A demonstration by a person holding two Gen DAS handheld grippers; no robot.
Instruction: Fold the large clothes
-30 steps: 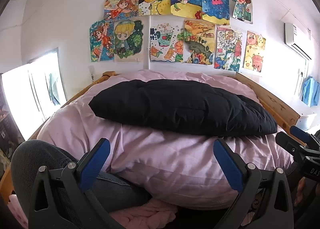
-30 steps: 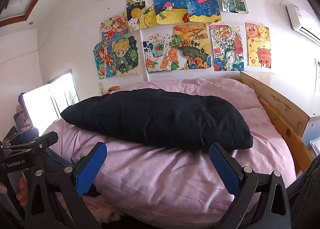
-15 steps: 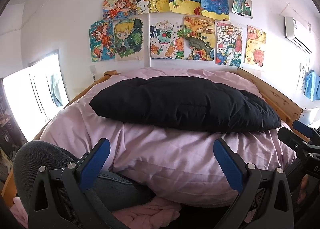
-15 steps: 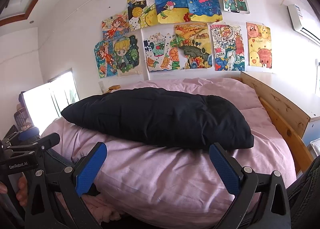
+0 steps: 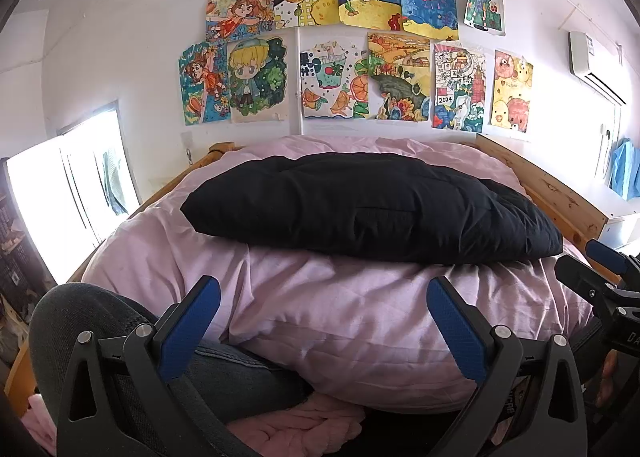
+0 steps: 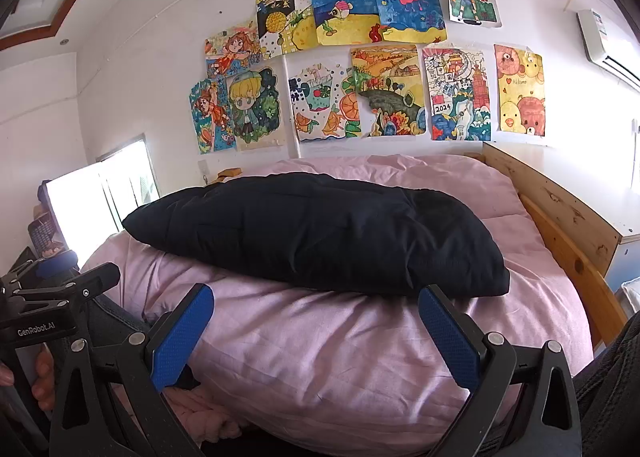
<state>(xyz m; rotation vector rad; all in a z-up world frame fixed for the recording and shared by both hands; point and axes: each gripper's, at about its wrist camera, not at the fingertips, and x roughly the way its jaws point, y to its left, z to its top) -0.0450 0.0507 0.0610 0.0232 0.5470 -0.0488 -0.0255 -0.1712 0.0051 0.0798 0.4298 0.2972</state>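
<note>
Left gripper (image 5: 323, 319): jaws spread wide, nothing between the 2 blue pads (image 5: 188, 331); held low at the near end of the bed, level, aimed at the far wall. Left wrist view: black padded garment (image 5: 372, 209), puffy, lying as 1 long flat bundle across the top of the pink duvet (image 5: 352, 321), untouched, well ahead of the pads. Compared with 1.0 s ago, the garment sits slightly lower in this view and the wall drawings (image 5: 352, 45) slightly lower too; gripper opening unchanged. Knee in grey trousers (image 5: 80, 321) at lower left. Right gripper (image 5: 600, 281) at the right edge.

Right gripper (image 6: 316, 325): jaws equally wide, empty; held low before the duvet (image 6: 360, 357), level, beside the left gripper (image 6: 52, 297). Right wrist view: same black padded garment (image 6: 320, 233) on the duvet, right end near the wooden bed rail (image 6: 568, 225). Against the earlier frames, view nearly unchanged.
</note>
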